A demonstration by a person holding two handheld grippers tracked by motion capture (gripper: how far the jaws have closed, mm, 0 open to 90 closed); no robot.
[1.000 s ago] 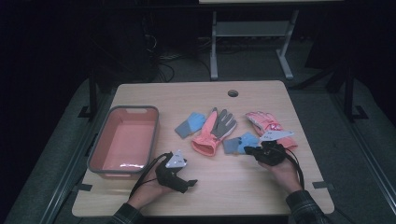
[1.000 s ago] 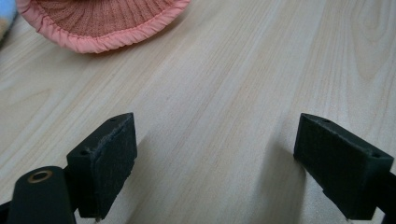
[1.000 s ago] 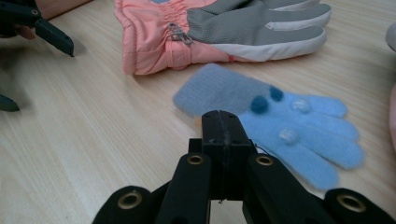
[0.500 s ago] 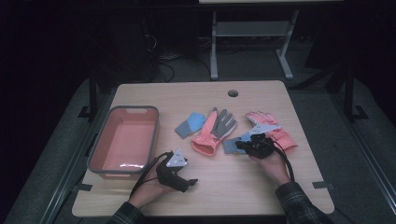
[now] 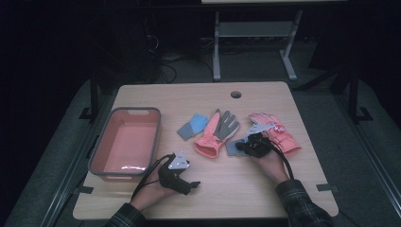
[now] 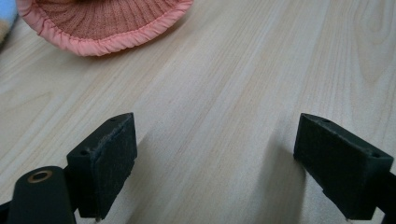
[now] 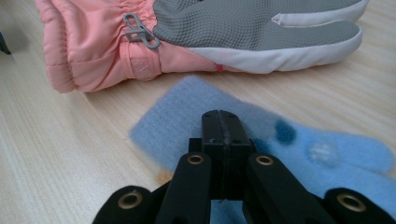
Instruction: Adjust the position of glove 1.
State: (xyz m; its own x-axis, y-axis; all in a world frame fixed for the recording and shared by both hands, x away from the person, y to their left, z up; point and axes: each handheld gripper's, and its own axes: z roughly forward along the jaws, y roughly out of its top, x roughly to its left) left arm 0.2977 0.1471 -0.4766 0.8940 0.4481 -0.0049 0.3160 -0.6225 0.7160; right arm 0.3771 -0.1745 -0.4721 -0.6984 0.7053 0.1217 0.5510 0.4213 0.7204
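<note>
Right gripper view: my right gripper (image 7: pixel 223 133), jaws pressed together, hovers over the blue mitten (image 7: pixel 187 116), near the pink glove (image 7: pixel 107 42). My left gripper (image 6: pixel 215 163) rests open on the table (image 6: pixel 243 70).

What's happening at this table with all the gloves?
A person sits at a wooden table with a hand-held gripper in each hand. The right gripper, its jaws pressed together, is over a small blue mitten that lies beside a pink and grey glove; whether it pinches the fabric cannot be told. The left gripper rests open on bare wood near the person. Another blue mitten, a second pink glove and a pink bin with nothing in it are also on the table.
</note>
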